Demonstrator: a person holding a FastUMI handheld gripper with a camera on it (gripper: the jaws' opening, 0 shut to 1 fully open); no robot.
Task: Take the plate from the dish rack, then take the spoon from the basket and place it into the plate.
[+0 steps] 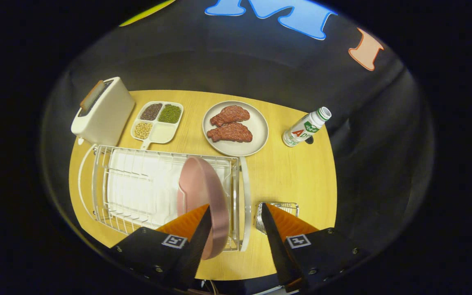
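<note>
Pink plate upright in rack; claw open.

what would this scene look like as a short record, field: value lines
surface: round wooden table
gripper: gripper open, fingers above the near end of the dish rack
plate: pink plate standing on edge in the dish rack, by one finger, not gripped
basket: small wire basket beside the rack, partly hidden by the other finger; spoon cannot be made out
far side: toaster, divided tray of beans, grey plate with two pieces of meat, bottle
progress: plate not yet taken
</note>
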